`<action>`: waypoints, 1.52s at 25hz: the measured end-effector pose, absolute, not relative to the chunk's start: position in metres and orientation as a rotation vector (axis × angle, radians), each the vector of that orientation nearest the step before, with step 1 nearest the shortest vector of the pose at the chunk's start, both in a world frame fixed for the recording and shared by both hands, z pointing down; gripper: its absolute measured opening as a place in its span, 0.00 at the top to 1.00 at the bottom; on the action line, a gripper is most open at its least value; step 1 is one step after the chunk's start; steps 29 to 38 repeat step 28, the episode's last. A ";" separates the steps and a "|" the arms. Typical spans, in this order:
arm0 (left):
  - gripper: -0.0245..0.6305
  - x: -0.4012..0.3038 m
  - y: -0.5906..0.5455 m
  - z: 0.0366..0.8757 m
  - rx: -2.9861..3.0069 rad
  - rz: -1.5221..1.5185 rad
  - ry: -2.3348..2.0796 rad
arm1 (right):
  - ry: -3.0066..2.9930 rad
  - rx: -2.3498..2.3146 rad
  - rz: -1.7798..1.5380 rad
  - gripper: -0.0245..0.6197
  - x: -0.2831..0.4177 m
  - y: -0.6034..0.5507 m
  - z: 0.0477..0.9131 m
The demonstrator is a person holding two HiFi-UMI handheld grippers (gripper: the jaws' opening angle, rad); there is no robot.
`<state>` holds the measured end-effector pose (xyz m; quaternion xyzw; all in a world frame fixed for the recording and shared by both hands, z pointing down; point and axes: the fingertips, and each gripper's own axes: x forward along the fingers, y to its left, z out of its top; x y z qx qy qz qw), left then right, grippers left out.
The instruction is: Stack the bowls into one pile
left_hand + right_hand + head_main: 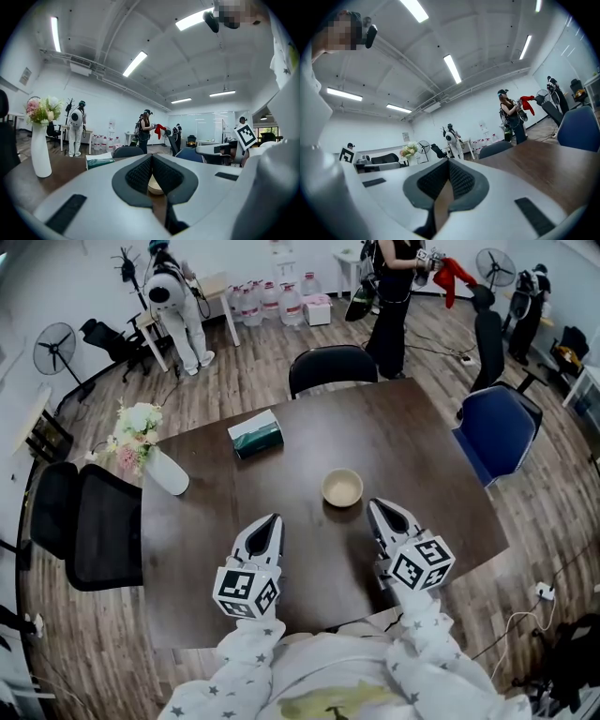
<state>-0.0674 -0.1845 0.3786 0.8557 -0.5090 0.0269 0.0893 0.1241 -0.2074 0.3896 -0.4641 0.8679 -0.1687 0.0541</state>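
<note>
My left gripper [273, 521] and my right gripper [377, 507] hang over the near part of the table [422, 456], each with its jaws pressed together on nothing. The bowl pile [342, 487] sits just ahead of the tips and between them, a little nearer my right gripper. From above it reads as one pale bowl, though I cannot be sure how many are nested in it. Through the gap behind my left tips I catch its rim low on the wood. Bare table lies all round the pile. Ahead and left of my left gripper lies a tissue box [255, 435], well apart. Further left, at the table's edge, stands a white vase [167, 472] of flowers. To the right of my right gripper the wood runs clear to its edge, with a blue chair [497, 432] just beyond. A black chair [333, 367] stands at the far edge, past the pile
</note>
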 end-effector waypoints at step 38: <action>0.93 -0.092 -0.179 0.381 2.504 0.086 -1.603 | 2.623 -1.525 -0.395 0.93 0.136 -0.199 0.388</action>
